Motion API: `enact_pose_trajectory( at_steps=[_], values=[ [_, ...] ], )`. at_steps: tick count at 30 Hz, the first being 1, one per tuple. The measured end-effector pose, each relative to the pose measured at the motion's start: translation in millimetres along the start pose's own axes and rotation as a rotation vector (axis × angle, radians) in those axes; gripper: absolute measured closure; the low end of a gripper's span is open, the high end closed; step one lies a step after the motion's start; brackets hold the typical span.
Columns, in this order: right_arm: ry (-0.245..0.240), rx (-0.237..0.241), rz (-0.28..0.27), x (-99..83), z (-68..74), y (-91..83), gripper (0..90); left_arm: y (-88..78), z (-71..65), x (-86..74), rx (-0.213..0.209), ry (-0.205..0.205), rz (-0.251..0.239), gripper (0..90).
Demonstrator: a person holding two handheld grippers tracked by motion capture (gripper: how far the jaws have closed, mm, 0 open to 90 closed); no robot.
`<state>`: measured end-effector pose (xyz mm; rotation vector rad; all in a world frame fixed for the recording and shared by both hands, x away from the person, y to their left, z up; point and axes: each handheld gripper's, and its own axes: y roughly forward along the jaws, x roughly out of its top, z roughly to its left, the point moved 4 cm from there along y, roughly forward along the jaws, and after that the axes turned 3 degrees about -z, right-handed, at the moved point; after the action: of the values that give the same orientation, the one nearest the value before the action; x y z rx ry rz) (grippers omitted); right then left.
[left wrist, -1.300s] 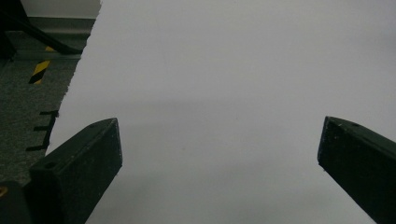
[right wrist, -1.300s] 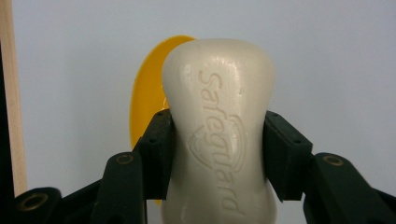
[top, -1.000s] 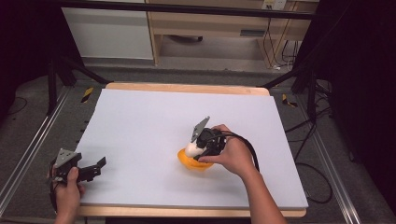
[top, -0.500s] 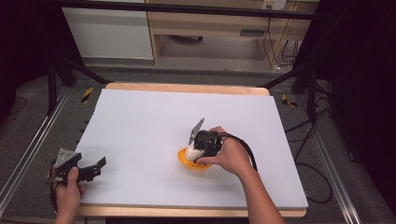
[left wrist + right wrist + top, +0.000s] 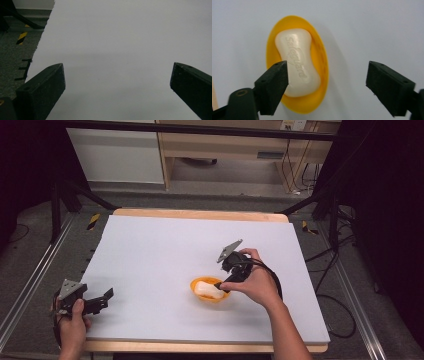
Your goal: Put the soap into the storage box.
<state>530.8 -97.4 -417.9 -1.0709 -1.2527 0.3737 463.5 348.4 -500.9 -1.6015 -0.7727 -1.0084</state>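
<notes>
**Soap bar lies in its dish, right fingers spread above it**

The white, waisted bar of soap [image 5: 297, 62] with raised lettering lies flat inside the shallow oval orange plastic dish [image 5: 321, 56], which sits on the pale grey surface [image 5: 165, 255] a little toward five o'clock from its centre. In the high view the soap [image 5: 208, 289] fills most of the dish [image 5: 198, 295].

The right gripper [image 5: 227, 285] is at the dish's three o'clock edge, held by the person's right hand [image 5: 257, 282]. Its fingers have just been opening and now stand wide. In the right gripper view one finger [image 5: 272, 86] overlaps the soap's near end at seven o'clock, while the other is off to four o'clock, over bare surface beside the dish; neither presses on the bar.

The left gripper [image 5: 102, 299] is well apart, near the surface's eight o'clock corner, in the left hand [image 5: 72, 325]. Its fingers [image 5: 41, 93] are spread wide over bare surface with nothing between them.
</notes>
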Motion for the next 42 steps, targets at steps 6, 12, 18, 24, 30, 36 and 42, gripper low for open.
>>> enact_pose_trajectory(
  at_steps=[6,12,18,24,30,36,42],
  values=[
    [0.107,-0.048,-0.061,-15.0,-12.9,-7.5,2.3,0.2,0.1,0.1,0.0,-0.003,-0.001,0.0],
    [0.174,-0.151,-0.1,-39.7,-24.8,-21.5,0.6,-0.3,0.3,0.1,0.003,0.004,-0.001,0.0],
    [0.233,-0.17,-0.121,-60.5,-33.1,-30.8,0.6,-0.6,0.1,0.1,0.003,0.001,-0.005,0.0],
    [0.262,-0.182,-0.113,-79.2,-37.8,-34.7,0.6,-0.6,0.2,0.0,0.003,0.003,-0.001,0.0],
    [0.294,-0.201,-0.121,-101.2,-42.8,-39.0,0.6,-0.6,0.1,0.0,0.003,0.003,-0.001,0.0],
    [0.327,-0.225,-0.149,-119.3,-44.8,-48.1,0.7,-0.4,0.1,0.0,0.004,0.011,0.0,0.0],
    [0.354,-0.256,-0.172,-141.3,-45.3,-53.8,0.7,-0.4,0.2,0.1,0.002,0.006,-0.003,0.0]
  ],
)
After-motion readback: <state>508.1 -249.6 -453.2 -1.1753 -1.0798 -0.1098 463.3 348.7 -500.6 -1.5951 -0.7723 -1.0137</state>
